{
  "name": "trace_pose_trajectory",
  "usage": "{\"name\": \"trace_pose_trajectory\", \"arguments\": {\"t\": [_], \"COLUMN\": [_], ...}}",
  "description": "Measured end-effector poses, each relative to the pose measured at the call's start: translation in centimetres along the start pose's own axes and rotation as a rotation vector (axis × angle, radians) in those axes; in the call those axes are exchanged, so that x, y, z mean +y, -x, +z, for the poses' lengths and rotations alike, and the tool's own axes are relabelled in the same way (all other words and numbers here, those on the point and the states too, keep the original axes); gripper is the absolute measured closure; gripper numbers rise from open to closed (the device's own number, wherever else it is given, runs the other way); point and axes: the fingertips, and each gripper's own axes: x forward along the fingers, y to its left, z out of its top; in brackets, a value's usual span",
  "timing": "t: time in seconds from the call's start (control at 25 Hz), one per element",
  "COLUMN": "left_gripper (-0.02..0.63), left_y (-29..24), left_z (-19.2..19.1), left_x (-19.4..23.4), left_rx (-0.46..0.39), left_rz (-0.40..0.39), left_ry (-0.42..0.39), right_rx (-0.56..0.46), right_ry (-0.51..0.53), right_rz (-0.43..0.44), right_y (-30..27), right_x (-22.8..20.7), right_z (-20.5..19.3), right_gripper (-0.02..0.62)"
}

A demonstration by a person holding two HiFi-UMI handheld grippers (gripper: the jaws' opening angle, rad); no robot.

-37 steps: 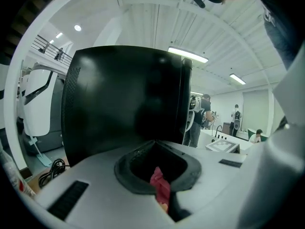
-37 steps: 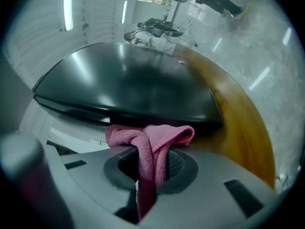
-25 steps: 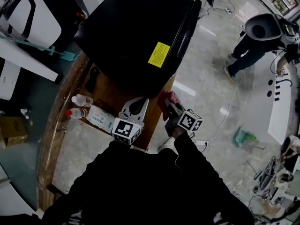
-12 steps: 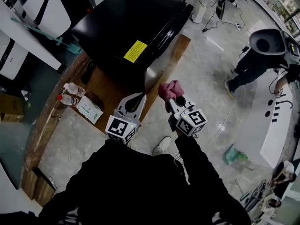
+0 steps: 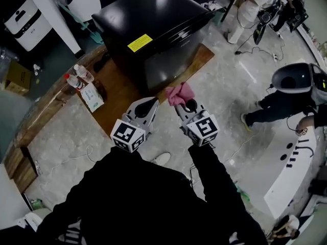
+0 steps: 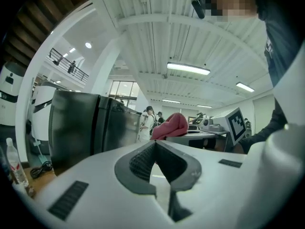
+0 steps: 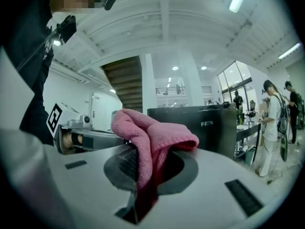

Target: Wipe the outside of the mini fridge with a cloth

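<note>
Over the last second we have drawn back from the mini fridge [image 5: 153,19]. The right gripper [image 5: 187,106], which had the pink cloth [image 5: 179,93] down at the lower front edge, now holds it in the air, near the door but apart from it. Its jaws are clamped on the cloth, and a fold bulges above them. The left gripper [image 5: 151,103] hovers just beside it, jaws pressed together on nothing. We judge that one stroke has ended and another face comes next. The fridge's back and far side are out of view, and the glossy black front does not show us whether it is clean.
</note>
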Motion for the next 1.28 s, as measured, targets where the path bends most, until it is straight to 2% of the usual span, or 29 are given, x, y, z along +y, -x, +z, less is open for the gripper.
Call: {"name": "trace_pose_trajectory", "arguments": {"t": [0.16, 0.28, 0.4, 0.6, 0.84, 1.08, 1.28], "left_gripper": [0.6, 0.6, 0.601, 0.6, 0.6, 0.6, 0.6], "left_y": [0.3, 0.8, 0.8, 0.1, -0.9, -1.8, -2.7], "left_z": [1.6, 2.5, 2.8, 3.0, 3.4, 2.2, 1.5], "left_x": [0.4, 1.6, 3.2, 6.1, 8.8, 10.4, 10.8], "left_rx": [-0.018, -0.03, -0.035, -0.043, -0.068, -0.053, -0.063], "left_rz": [0.056, 0.09, 0.111, 0.12, 0.073, 0.051, 0.066], "left_ry": [-0.03, -0.043, -0.056, -0.049, -0.019, -0.019, -0.021], "right_rx": [0.051, 0.057, 0.111, 0.186, 0.272, 0.306, 0.314], "right_ry": [0.124, 0.168, 0.197, 0.218, 0.206, 0.208, 0.177], "right_rz": [0.049, 0.066, 0.09, 0.127, 0.151, 0.175, 0.237], "right_y": [-2.2, -4.6, -7.3, -10.8, -13.5, -14.0, -14.5], "right_x": [-0.3, -0.7, -1.1, -1.0, -1.1, -1.5, -1.9], "right_z": [1.5, 2.7, 2.8, 3.3, 2.5, 2.1, 0.6], "right_gripper": [0.54, 0.54, 0.54, 0.54, 0.54, 0.54, 0.54]}}
